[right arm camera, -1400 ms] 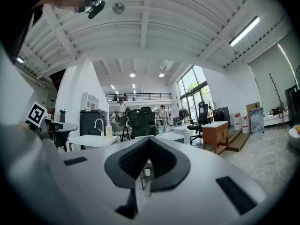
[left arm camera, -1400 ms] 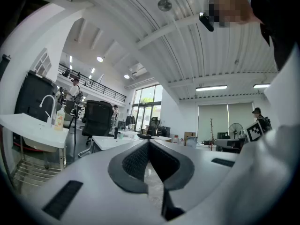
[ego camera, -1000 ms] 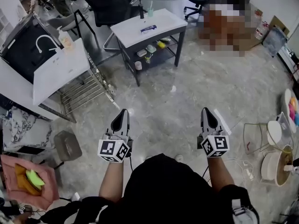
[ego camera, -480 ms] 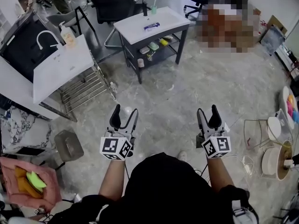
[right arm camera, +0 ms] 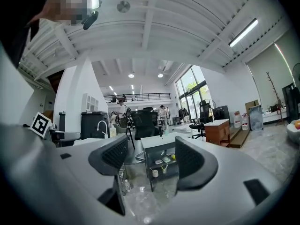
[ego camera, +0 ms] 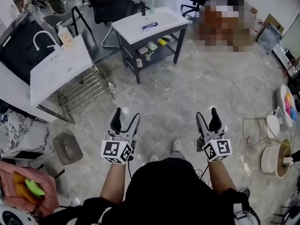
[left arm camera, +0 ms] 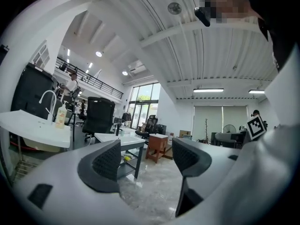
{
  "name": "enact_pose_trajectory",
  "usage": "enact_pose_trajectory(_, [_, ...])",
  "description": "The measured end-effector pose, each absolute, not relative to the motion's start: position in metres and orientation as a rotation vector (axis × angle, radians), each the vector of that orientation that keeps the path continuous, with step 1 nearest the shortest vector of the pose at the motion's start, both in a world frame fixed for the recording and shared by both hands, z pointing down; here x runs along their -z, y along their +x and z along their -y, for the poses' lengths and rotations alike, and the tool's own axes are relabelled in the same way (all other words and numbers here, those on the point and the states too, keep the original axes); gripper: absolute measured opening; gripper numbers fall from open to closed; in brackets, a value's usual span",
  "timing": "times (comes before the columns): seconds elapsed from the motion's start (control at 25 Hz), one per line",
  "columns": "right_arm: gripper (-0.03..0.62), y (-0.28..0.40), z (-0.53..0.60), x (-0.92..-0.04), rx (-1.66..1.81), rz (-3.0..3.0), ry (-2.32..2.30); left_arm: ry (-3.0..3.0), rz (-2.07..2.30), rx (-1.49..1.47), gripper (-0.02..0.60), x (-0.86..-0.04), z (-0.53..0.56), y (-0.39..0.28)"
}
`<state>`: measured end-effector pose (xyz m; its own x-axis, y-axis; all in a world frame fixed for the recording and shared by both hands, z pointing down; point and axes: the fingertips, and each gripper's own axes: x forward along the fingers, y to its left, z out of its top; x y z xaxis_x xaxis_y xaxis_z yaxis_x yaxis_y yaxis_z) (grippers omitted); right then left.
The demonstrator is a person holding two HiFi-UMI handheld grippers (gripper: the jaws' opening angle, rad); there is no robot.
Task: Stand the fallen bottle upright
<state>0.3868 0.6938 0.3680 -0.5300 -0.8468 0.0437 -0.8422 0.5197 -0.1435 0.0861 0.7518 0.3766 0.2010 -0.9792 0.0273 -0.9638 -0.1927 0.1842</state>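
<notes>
Marble-look floor [ego camera: 187,93] of an open office hall filled most of the head view, with a bare stretch between the person and the furniture. A white sink unit [ego camera: 61,64] with a faucet was stood at the left, and a pump bottle [ego camera: 65,36] was kept at its rim, presumably for reach from the basin. A white-topped counter [ego camera: 171,18] on a dark frame was set further ahead, well apart from both tools. Small items [ego camera: 151,46] were stowed under its top, too small to be named.

The left tool [ego camera: 127,115] and the right tool [ego camera: 206,114] were held level and side by side ahead of the body, pointed toward that counter. This was judged a ready pose for an approach. The jaws of both had just been opening and stood apart. Nothing was caught between them in either gripper view, where only floor and far furniture showed through the gaps.

What was judged to be the fallen bottle [ego camera: 150,26], a slim white thing with a blue band, was seen lying flat near the middle of the counter top. This could not be confirmed at that size. A dark bottle [ego camera: 143,8] and a pale green cup [ego camera: 152,7] with a straw were stood upright behind it at the far edge. No grasp was yet begun.

No writing could be read. Any print on the blue band was too small, and only black-and-white square markers were shown on each marker cube [ego camera: 115,151].
</notes>
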Motion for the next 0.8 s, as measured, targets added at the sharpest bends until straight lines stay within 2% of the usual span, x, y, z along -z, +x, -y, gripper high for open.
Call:
enact_pose_trajectory(0.44, [0.307, 0.39, -0.609, -0.391, 0.309, -2.754, -1.428, 2.292, 1.94, 0.1, 0.382, -0.37, -0.69, 0.085])
enact_pose_trajectory(0.8, [0.307, 0.391, -0.512, -0.386, 0.322, -2.758, -1.365, 2.211, 2.021, 0.162, 0.385, -0.356, -0.609, 0.082])
